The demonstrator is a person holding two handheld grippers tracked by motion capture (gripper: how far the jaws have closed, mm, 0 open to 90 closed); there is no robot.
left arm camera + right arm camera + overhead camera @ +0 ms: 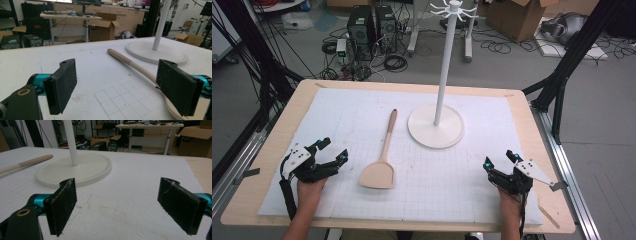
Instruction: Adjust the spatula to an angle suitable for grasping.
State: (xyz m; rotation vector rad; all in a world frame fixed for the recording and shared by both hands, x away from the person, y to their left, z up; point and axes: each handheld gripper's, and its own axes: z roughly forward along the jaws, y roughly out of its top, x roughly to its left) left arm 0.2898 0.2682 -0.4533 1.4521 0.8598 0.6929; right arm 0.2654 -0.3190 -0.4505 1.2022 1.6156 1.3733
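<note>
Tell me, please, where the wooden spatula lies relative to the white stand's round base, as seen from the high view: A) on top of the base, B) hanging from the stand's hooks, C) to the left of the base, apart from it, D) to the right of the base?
C: in the high view the wooden spatula lies flat on the white mat, left of the stand's round base, with a gap between them.

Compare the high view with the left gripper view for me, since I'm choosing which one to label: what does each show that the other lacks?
High view alone: the stand's hooked top, both hands, the right gripper with open fingers, and the whole spatula blade.
Left gripper view alone: the left gripper's pads up close, wide apart with nothing between them, and cardboard boxes behind the table.
Both: the wooden spatula, the white stand's round base and the gridded white mat.
</note>
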